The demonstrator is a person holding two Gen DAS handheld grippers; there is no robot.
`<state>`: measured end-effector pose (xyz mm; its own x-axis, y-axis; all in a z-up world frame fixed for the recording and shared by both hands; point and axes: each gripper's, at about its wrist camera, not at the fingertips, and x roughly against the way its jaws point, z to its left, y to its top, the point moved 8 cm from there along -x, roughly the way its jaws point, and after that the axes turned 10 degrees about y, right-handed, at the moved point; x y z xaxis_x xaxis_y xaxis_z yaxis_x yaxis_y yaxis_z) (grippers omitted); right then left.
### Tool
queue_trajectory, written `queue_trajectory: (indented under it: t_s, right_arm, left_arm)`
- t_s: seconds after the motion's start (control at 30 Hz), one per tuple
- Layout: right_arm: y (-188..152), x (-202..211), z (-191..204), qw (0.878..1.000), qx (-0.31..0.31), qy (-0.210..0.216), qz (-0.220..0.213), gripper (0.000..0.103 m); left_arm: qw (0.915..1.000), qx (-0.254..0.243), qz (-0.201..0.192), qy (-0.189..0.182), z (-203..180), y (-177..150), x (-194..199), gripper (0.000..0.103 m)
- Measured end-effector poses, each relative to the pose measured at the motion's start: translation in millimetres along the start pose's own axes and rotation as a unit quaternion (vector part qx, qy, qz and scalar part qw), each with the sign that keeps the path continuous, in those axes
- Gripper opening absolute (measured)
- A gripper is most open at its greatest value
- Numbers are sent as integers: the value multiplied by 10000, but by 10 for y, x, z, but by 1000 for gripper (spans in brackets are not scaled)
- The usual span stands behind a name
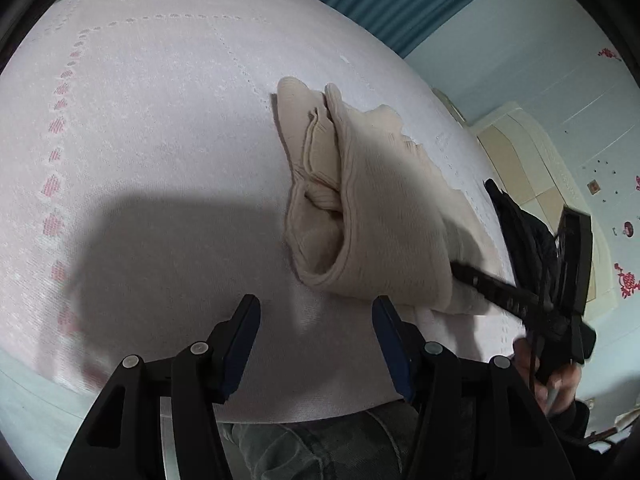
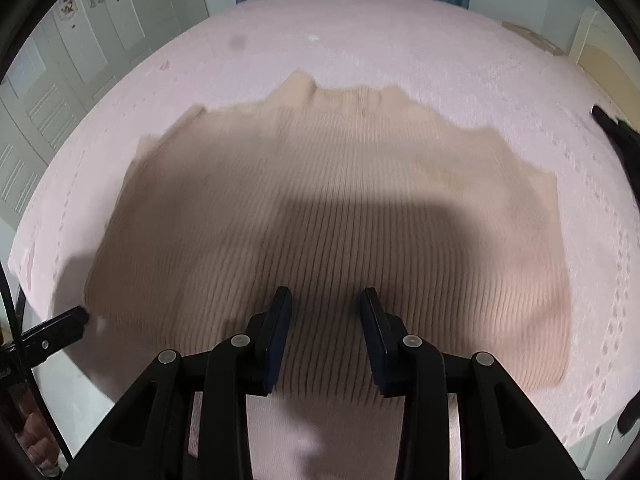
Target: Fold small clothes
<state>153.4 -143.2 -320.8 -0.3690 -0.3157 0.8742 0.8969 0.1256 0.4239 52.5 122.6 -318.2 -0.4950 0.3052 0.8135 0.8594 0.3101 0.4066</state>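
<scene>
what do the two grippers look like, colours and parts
Both the left gripper and the right gripper are matte black plastic, with angular linkage arms joined by round silver pins. Their flat fingers carry dark blue pads. A thin black cable runs beside the left one.

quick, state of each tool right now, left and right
left tool: open, nothing between its fingers, over the pink bedspread beside the beige knit garment.
right tool: open, holding nothing, above the garment.

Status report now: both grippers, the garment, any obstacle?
Left gripper open, empty. Right gripper open, empty, over the beige garment. Garment folded on the pink bed. Black item beside it.
</scene>
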Motion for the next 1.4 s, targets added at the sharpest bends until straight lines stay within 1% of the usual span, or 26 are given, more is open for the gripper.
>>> queue_trajectory:
  t_s: [0.07, 0.17, 0.2, 0.3, 0.4, 0.57, 0.6, 0.67, 0.7, 0.73, 0.77, 0.83, 0.87, 0.97, 1.07, 1.17, 1.23, 1.37, 1.4]
  right_arm:
    - [-73, 22, 6, 10000, 34, -13, -70, 36]
    - [-126, 48, 28, 9999, 88, 65, -67, 36]
    - [-127, 78, 31, 9998, 121, 145, -44, 36]
    - [-91, 212, -20, 9991, 55, 419, -106, 36]
    - [-22, 382, -205, 9989, -50, 375, -287, 36]
    - [65, 593, -682, 9969, -511, 275, -527, 36]
    - [70, 617, -760, 9963, -591, 263, -560, 36]
    - [77, 660, -891, 9953, -693, 236, -640, 36]
    - [74, 688, -963, 9947, -734, 208, -685, 36]
    - [69, 717, -1029, 9940, -790, 200, -733, 36]
    - [58, 740, -1074, 9934, -831, 209, -762, 36]
    - [39, 787, -1176, 9914, -963, 262, -845, 36]
    - [22, 802, -1209, 9906, -1015, 280, -877, 36]
    - [-18, 858, -1317, 9880, -1163, 334, -962, 36]
    - [-12, 941, -1416, 9853, -1283, 381, -1063, 36]
    - [-20, 1060, -1562, 9830, -1386, 338, -1153, 36]
    - [-36, 1127, -1646, 9813, -1468, 324, -1204, 36]
    - [-66, 1242, -1862, 9779, -1660, 287, -1235, 36]
    - [-88, 1263, -1897, 9776, -1681, 284, -1231, 36]
  left_arm:
    - [9999, 71, -50, -78, -34, 32, -27, 56]
    - [9987, 353, -25, -370, -70, 151, -144, 56]
    - [9979, 442, -16, -480, -101, 195, -203, 56]
    - [9968, 535, -54, -599, -198, 348, -341, 56]
    - [9960, 600, -43, -659, -278, 522, -475, 56]
    - [9956, 659, 61, -658, -374, 762, -625, 54]
    - [9956, 672, 90, -654, -397, 793, -645, 52]
    - [9962, 672, 122, -550, -412, 822, -662, 46]
    - [9966, 672, 127, -456, -418, 841, -665, 41]
    - [9969, 664, 120, -395, -426, 853, -664, 33]
    - [9976, 629, 96, -286, -443, 872, -649, 29]
    - [9981, 567, 13, -229, -493, 901, -594, 26]
    - [9984, 529, -30, -193, -482, 899, -548, 26]
    - [9991, 404, -142, -26, -639, 968, -459, 25]
    - [9991, 355, -202, 114, -833, 1049, -400, 24]
    - [9989, 216, -299, 284, -1038, 1123, -315, 24]
    - [9983, 62, -369, 456, -1225, 1165, -263, 23]
    - [9966, -168, -538, 602, -1634, 1238, -141, 23]
    - [9961, -244, -577, 614, -1790, 1245, -120, 23]
